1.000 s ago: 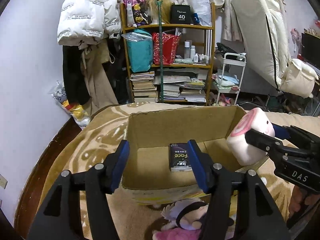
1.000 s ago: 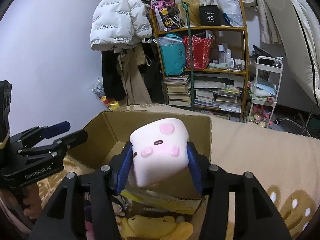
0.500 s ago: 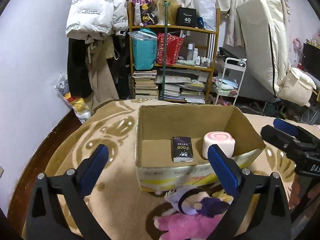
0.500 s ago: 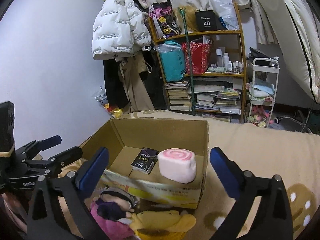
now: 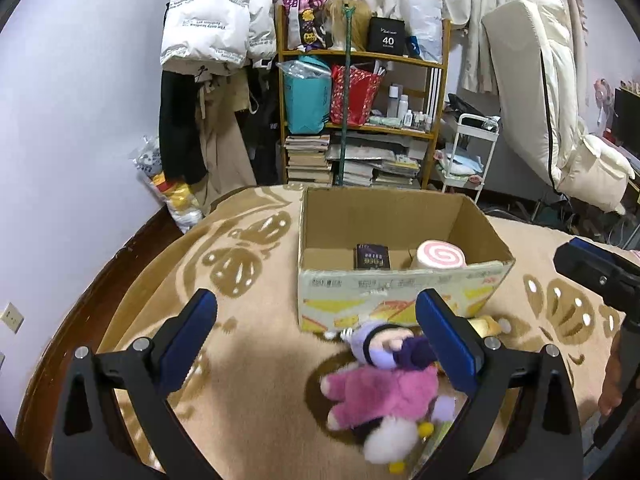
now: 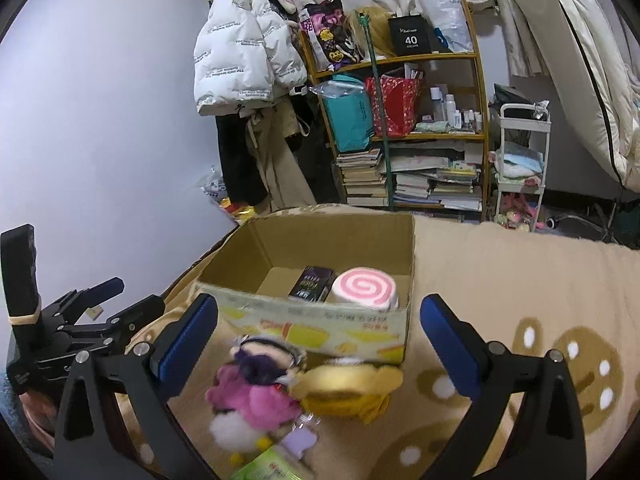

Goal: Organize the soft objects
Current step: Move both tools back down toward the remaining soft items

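Observation:
An open cardboard box (image 5: 392, 292) (image 6: 316, 320) stands on the beige blanket. Inside it lie a pink swirl-roll plush (image 5: 440, 255) (image 6: 365, 287) and a dark packet (image 5: 373, 257) (image 6: 312, 283). In front of the box a pink doll with purple hair (image 5: 380, 384) (image 6: 256, 388) lies beside a yellow plush (image 6: 348, 386). My left gripper (image 5: 316, 338) is open above the blanket, the doll near its right finger. My right gripper (image 6: 320, 344) is open and empty, hovering over both toys. Each gripper shows at the edge of the other's view.
A wooden shelf (image 5: 360, 120) with books, bags and bottles stands behind, beside hanging coats (image 5: 212, 80) and a white cart (image 5: 468, 152). A green packet (image 6: 272, 464) and a small purple item (image 6: 300, 438) lie near the doll. A folded mattress (image 5: 560, 100) leans at the right.
My right gripper opened and let the swirl-roll plush drop into the box. Both grippers widened and pulled back from the box, so the doll and yellow plush now sit under them.

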Demonstrator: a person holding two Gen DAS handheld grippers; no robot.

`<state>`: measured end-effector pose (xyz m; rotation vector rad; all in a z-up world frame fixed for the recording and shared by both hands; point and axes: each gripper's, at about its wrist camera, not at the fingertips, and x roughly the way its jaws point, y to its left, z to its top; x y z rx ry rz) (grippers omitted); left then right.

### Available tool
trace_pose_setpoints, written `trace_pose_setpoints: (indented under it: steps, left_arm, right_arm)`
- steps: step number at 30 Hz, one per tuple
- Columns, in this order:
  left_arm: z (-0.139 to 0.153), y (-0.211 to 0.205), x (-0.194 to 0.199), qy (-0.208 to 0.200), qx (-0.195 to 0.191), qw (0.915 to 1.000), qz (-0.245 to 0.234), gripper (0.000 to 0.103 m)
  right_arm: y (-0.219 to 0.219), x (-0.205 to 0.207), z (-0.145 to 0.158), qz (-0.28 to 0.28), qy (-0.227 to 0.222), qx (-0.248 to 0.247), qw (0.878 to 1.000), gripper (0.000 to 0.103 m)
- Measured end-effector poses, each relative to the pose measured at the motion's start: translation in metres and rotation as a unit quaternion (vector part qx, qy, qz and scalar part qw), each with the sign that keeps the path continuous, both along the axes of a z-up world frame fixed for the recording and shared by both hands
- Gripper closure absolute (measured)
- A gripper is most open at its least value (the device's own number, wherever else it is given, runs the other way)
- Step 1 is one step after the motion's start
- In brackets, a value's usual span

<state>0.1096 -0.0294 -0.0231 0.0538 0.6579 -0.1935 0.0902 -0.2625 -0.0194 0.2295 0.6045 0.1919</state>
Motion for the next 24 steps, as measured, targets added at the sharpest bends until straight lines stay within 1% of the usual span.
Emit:
trace_pose_setpoints:
  steps: [4, 7, 11, 14, 18, 24]
  left_arm:
    - [0.000, 0.006, -0.016, 0.009, 0.002, 0.9999, 0.006, 0.004]
    - [0.003, 0.014, -0.031, 0.007, -0.007, 0.9999, 0.014, 0.004]
    - [0.003, 0.024, -0.045, 0.020, -0.020, 0.9993, 0.022, 0.004]
    - [0.002, 0.028, -0.052, 0.025, -0.020, 0.9992, 0.024, 0.004]
    - [0.003, 0.028, -0.056, 0.029, -0.017, 0.9991, 0.026, 0.004]
    - [-0.006, 0.023, -0.054, 0.054, -0.001, 0.9984, 0.018, 0.004]
  right_arm:
    - [0.006, -0.018, 0.000, 0.001, 0.009, -0.007, 1.000, 0.000]
    - [0.011, -0.027, 0.000, -0.001, 0.019, -0.013, 1.000, 0.000]
    - [0.015, -0.043, 0.000, 0.001, 0.026, -0.010, 1.000, 0.000]
    - [0.017, -0.051, -0.001, 0.005, 0.029, -0.006, 1.000, 0.000]
    - [0.021, -0.057, -0.004, 0.007, 0.033, -0.005, 0.999, 0.000]
    - [0.032, -0.059, -0.015, 0.020, 0.053, -0.019, 0.998, 0.000]
